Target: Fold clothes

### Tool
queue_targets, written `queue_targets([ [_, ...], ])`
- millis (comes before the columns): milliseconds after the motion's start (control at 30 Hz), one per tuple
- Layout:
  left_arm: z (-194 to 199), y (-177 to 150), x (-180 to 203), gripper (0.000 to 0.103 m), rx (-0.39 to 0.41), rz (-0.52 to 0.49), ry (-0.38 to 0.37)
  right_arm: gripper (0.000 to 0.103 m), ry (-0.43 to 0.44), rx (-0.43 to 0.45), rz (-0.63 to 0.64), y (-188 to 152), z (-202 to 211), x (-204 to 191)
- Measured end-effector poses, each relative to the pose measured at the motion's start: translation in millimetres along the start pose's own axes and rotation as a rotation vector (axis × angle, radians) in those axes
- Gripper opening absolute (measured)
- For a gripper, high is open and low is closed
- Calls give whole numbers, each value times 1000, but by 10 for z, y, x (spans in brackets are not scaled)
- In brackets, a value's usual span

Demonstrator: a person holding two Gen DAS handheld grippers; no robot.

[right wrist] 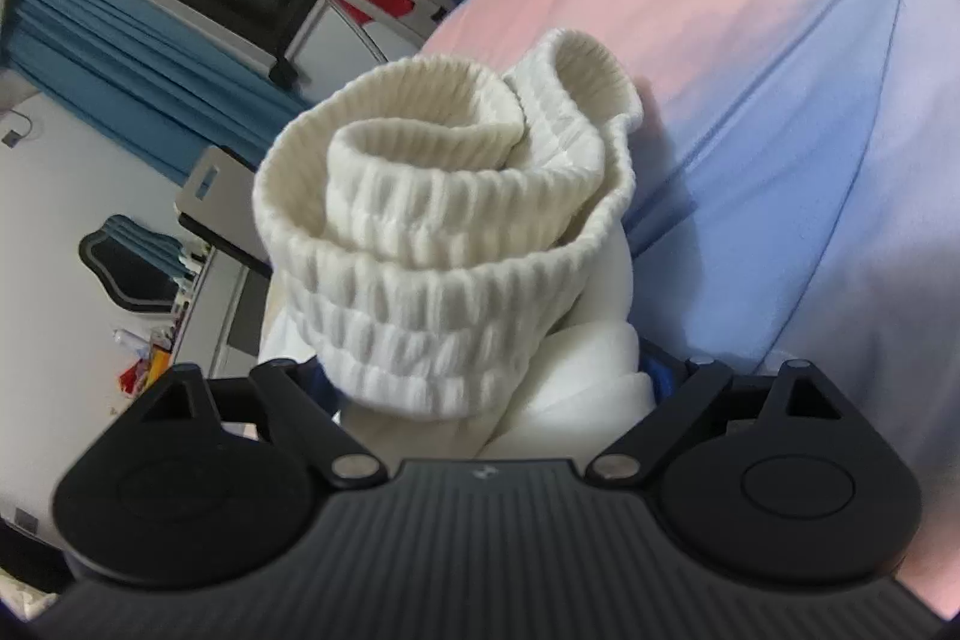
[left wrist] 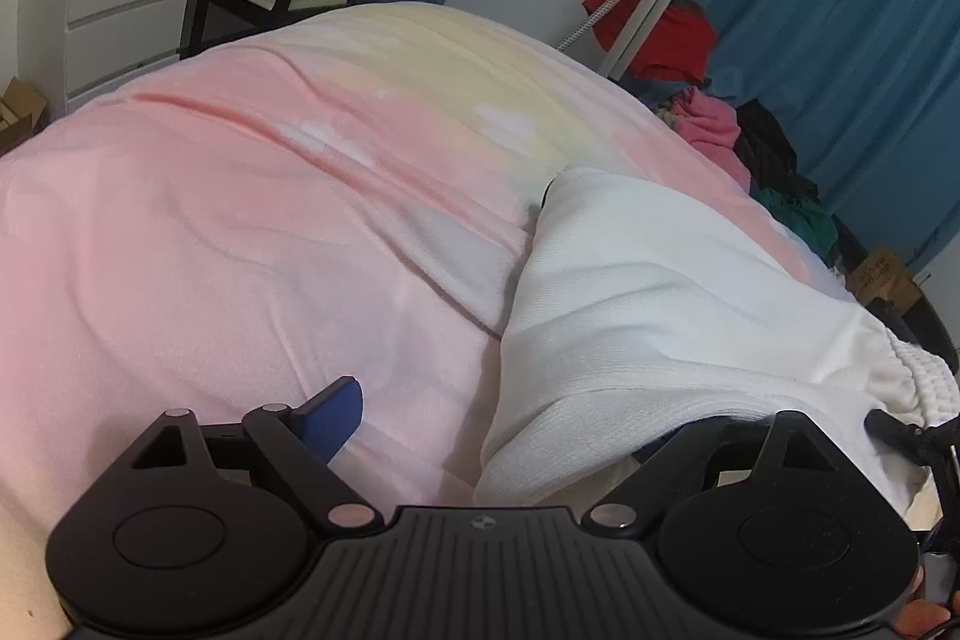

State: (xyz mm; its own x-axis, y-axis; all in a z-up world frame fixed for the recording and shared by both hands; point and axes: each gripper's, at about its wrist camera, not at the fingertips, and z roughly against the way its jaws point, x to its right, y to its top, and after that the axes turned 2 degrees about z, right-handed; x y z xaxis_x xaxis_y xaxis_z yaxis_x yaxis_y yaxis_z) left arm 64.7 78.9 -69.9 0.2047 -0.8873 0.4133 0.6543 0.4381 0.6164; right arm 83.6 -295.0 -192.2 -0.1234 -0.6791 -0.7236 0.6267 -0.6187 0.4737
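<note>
Both tongs [left wrist: 498,418] [right wrist: 492,382] gape around white garment [left wrist: 630,292] on pink blanket [left wrist: 240,220], blue curtains [left wrist: 840,40] behind.

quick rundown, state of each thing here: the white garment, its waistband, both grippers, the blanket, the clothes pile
white garment: partly spread on the bed, near end bunched
ribbed waistband: scrunched and curled, between the right gripper's fingers
left gripper: open wide, one blue pad bare, other side under white cloth
right gripper: open wide, garment bunched between the fingers
pink blanket: spread, lightly wrinkled
clothes pile: unfolded heap at the far edge
</note>
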Motion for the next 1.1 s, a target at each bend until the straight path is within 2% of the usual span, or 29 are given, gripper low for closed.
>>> queue_targets([
  [67,34,19,32,90,-42,-6,-18,74,-51,-2,40,-29,24,-47],
  [100,60,26,42,90,-72,-5,-38,70,-74,-1,43,-37,47,-58],
  [167,170,31,21,91,-102,-2,-97,52,-94,16,15,-26,120,-57],
  [267,362,60,-33,98,-116,16,-203,42,-107,54,-22,8,243,-74],
  [333,434,83,-101,102,-114,60,-316,41,-115,72,-45,16,287,-73],
  [400,399,95,-164,103,-118,124,-399,40,-136,84,-21,11,303,-88],
  [500,93,97,-195,103,-164,192,-387,40,-138,101,6,23,295,-116],
  [567,-118,86,-225,98,-181,244,-373,40,-138,104,14,45,266,-131],
  [633,-300,78,-263,96,-217,301,-418,40,-137,105,15,53,261,-125],
  [700,-427,75,-287,89,-260,340,-459,40,-136,107,19,40,268,-116],
  [733,-463,66,-301,89,-269,351,-463,40,-135,108,20,35,269,-115],
  [767,-489,55,-316,83,-274,358,-460,40,-134,110,21,29,270,-114],
  [867,-494,33,-346,71,-272,366,-456,40,-142,116,34,2,274,-141],
  [900,-476,31,-341,64,-270,353,-457,40,-146,119,43,-2,284,-167],
  [967,-428,75,-309,56,-271,323,-460,40,-154,129,56,-8,325,-232],
  [1100,-316,195,-228,47,-278,263,-467,40,-167,151,105,9,440,-417],
])
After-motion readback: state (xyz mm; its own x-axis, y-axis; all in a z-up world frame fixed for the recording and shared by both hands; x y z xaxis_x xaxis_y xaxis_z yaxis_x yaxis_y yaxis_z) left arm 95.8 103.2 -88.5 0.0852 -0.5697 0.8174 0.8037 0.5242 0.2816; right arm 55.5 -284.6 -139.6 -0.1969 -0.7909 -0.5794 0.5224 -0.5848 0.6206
